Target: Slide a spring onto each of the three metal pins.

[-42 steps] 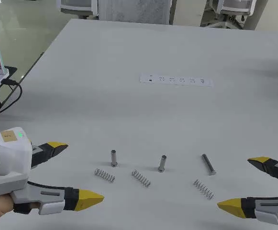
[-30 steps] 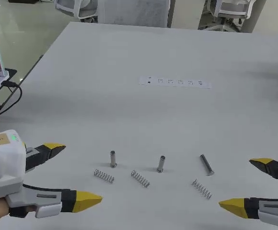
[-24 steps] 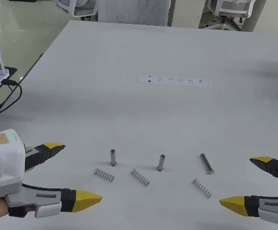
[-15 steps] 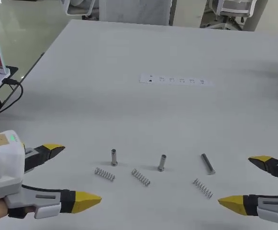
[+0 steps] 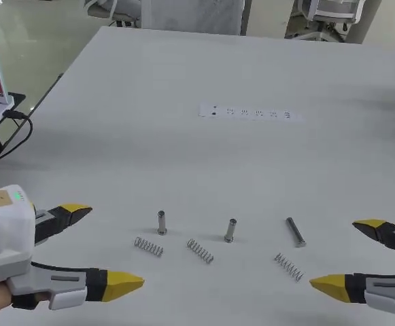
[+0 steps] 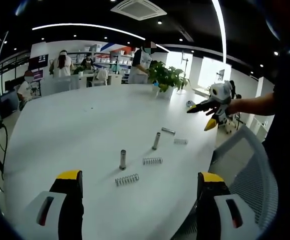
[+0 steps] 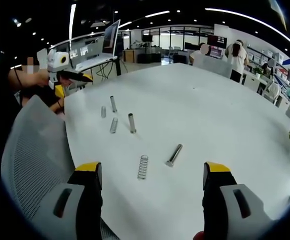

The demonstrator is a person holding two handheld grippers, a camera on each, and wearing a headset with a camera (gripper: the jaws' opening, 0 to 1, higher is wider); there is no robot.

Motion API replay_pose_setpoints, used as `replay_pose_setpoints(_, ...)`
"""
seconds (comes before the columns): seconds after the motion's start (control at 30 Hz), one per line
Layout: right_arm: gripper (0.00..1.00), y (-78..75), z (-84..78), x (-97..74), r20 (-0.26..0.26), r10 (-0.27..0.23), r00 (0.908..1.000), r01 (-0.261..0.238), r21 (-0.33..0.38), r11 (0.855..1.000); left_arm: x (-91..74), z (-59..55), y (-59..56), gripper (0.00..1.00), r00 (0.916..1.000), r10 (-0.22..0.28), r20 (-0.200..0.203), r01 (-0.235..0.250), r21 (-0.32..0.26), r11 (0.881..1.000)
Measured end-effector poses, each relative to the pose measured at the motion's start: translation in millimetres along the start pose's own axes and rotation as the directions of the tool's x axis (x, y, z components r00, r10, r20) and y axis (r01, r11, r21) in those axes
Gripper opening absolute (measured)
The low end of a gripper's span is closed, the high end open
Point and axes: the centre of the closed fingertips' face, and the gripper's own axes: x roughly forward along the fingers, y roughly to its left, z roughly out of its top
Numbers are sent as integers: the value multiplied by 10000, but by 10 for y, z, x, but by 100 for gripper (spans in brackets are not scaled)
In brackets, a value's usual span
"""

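Left gripper [image 5: 115,244] sits at the 8 o'clock corner of the head view, by the near edge of the table [image 5: 251,170], jaws spread wide with nothing between them. Left pin [image 5: 162,222] stands upright on its wider end. Left spring [image 5: 148,246] lies flat at its 7 o'clock, just beside it, not touching. Middle pin [image 5: 230,230] is also upright. Middle spring [image 5: 200,251] lies at its 8 o'clock, near but apart. Right pin [image 5: 295,232] lies on its side, wider end seemingly toward 5 o'clock. Right spring [image 5: 288,266] lies flat at its 6 o'clock, just beside it. Right gripper [image 5: 333,253] is at the 4 o'clock corner, jaws likewise wide apart and empty. No spring is on any pin, so the task looks unstarted. Risks, as I judge them: the springs are thin and lie flat, so a jaw tip closing off-centre may flick one away or crush its coils. The two standing pins look easy to topple with a sideways nudge while threading. The lying pin may roll when touched, and it needs lifting or steadying before a spring goes on.
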Motion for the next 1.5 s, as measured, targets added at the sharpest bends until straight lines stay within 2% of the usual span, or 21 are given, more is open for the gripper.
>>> replay_pose_setpoints(0.2,83,12,-29,7,-64,26,10000,-25,26,10000,-1,-7,-33,92,9999,-81,-61,81,2,10000)
replay_pose_setpoints(0.33,83,16,-29,8,-61,47,10000,-47,52,10000,-2,28,-55,92,9999,-115,17,115,47,9999)
replay_pose_setpoints(0.83,82,14,-16,39,-124,136,9998,-135,29,9999,-16,-22,-7,92,9999,-66,-91,67,30,10000)
replay_pose_setpoints(1.17,77,4,6,100,-386,264,9989,-263,14,9997,-21,-19,1,92,10000,-45,-73,46,23,10000)
replay_pose_setpoints(1.33,75,-49,12,133,-613,255,9978,-255,11,9997,-24,-23,16,92,10000,6,-20,-6,-53,10000)
replay_pose_setpoints(1.5,72,-76,93,154,-593,285,9978,-289,-52,9996,-12,-27,8,92,10000,-13,-31,13,-58,10000)
